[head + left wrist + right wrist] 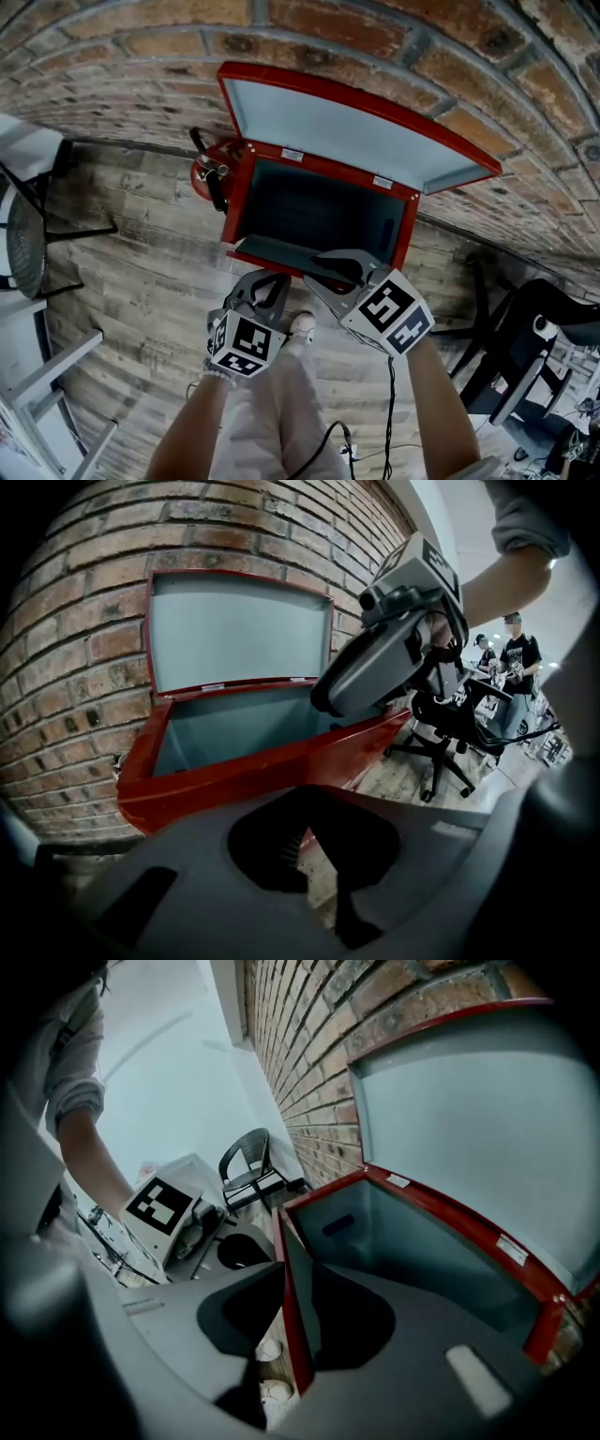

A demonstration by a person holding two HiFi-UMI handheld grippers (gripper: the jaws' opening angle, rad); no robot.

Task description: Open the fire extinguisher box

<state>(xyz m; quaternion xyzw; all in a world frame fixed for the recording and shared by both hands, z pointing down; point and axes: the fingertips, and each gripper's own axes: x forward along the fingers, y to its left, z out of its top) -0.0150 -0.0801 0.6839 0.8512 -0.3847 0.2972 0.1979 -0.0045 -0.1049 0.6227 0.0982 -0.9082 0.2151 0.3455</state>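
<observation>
The fire extinguisher box [405, 234] sits mid-frame against the brick wall, lid [347, 131] raised. The right gripper [339, 269] has its claw spread astride the front flap [281, 253]; the left gripper [270, 286] is pressed together, empty. Unpinched, the flap could slip and swing.

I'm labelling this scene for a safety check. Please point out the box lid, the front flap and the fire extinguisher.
box lid [347, 131], head view, on its grey inner face.
front flap [292, 1335], right gripper view, on its red edge.
fire extinguisher [201, 176], head view, on its red body.
</observation>
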